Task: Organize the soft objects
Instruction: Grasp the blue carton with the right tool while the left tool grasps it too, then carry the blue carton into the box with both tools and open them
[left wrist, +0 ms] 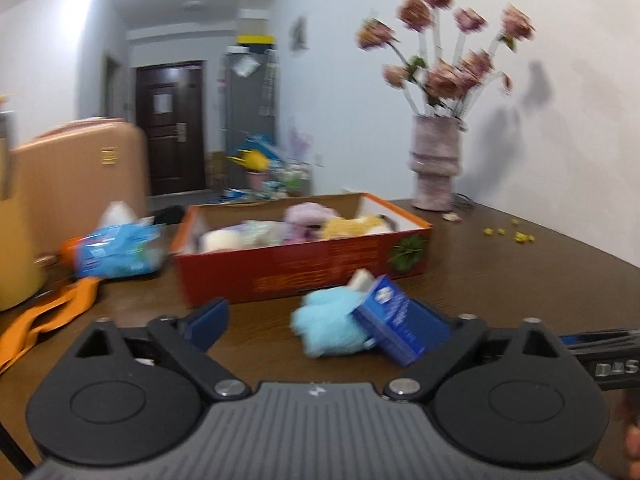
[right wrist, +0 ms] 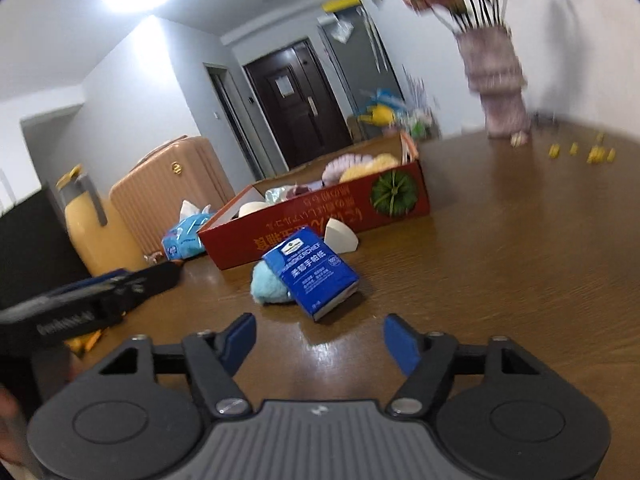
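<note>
1 red box, 1 blue tissue pack, 1 blue plush, 2 grippers, left gripper and right gripper, fingers apart, empty

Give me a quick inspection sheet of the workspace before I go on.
Surface: brown wooden table.
Job's things: red box with soft toys; blue plush under a tissue pack, white sponge beside them, all outside the box.
Clutter: wipes pack, vase, yellow bits.
Grippers: left gripper open around plush and pack; right gripper open, empty.
Cables: nothing seen.
Surroundings: suitcase, dark door.
</note>
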The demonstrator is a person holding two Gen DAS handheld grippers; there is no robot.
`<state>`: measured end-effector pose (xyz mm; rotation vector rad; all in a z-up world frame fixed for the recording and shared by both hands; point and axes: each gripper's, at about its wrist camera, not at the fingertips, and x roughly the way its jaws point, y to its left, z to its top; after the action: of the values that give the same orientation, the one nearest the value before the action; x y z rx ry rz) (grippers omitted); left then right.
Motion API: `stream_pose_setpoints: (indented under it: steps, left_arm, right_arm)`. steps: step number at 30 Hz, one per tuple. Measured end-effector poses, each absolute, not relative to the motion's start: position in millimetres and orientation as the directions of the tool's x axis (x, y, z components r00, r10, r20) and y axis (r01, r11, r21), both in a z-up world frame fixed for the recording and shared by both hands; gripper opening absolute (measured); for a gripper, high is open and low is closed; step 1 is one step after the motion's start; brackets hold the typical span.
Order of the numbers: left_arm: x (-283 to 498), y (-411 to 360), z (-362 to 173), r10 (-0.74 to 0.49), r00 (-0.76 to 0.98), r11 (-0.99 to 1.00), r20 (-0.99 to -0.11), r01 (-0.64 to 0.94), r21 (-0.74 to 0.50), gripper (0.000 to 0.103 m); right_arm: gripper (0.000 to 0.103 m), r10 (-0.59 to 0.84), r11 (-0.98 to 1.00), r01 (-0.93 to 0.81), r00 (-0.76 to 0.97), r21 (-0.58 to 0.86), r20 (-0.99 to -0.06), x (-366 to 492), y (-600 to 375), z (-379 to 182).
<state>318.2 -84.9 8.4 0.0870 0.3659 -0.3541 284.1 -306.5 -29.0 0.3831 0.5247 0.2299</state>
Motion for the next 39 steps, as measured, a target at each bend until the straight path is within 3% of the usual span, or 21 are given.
stream_pose_setpoints:
  steps: [3, 8, 10, 13, 15, 17, 22, 26, 32, 35, 39]
  left_arm:
    - [356, -108, 1, -0.349, 0.833, 0.920, -0.429, 0.391, 0.012, 0.064]
    - [396, -119, -10, -0.399, 0.778, 0.904, -0.484, 0.421, -0.069, 0.039]
    - [401, -119, -16, -0.444, 0.745, 0.886, -0.498, 0.448, -0.120, 0.018]
    - [400, -119, -20, -0.457, 0.739, 0.879, -0.494, 0.459, -0.128, 0.018]
    - [398, -116, -19, -0.451, 0.735, 0.885, -0.506, 0.441, -0.148, 0.018]
    - [394, -109, -16, -0.457, 0.722, 0.887, -0.519, 0.414, -0.205, 0.017]
    - [354, -91, -14, -0.492, 0.689, 0.869, -0.531, 0.355, -0.345, 0.017]
    - [327, -77, -27, -0.484, 0.642, 0.870, -0.595, 0.276, -0.409, 0.017]
    - [299, -69, -29, -0.463, 0.637, 0.881, -0.616, 0.253, -0.400, 0.018]
    - [298, -68, -27, -0.437, 0.659, 0.895, -0.612, 0.251, -0.369, 0.024]
    - [302, -67, -29, -0.440, 0.656, 0.892, -0.613, 0.240, -0.383, 0.043]
  right_arm:
    - [0.058, 0.338, 0.883, -0.113, 0.825, 0.455, -0.452, 318, -308, -34]
    - [0.046, 0.355, 0.861, -0.090, 0.812, 0.501, -0.464, 359, -305, -45]
    - [0.043, 0.379, 0.829, -0.075, 0.803, 0.554, -0.459, 368, -310, -51]
    - [0.040, 0.383, 0.806, -0.055, 0.808, 0.590, -0.448, 374, -314, -57]
    - [0.024, 0.376, 0.802, -0.045, 0.812, 0.595, -0.446, 376, -316, -59]
    - [0.019, 0.385, 0.790, -0.039, 0.809, 0.612, -0.444, 376, -320, -59]
    - [0.018, 0.412, 0.814, -0.106, 0.798, 0.571, -0.439, 352, -320, -43]
    - [0.018, 0.455, 0.830, -0.158, 0.747, 0.535, -0.485, 327, -311, -39]
    - [0.020, 0.428, 0.870, -0.192, 0.754, 0.455, -0.499, 298, -295, -37]
    - [0.020, 0.393, 0.892, -0.184, 0.768, 0.413, -0.506, 292, -295, -34]
    - [0.020, 0.402, 0.887, -0.181, 0.757, 0.425, -0.515, 289, -296, -37]
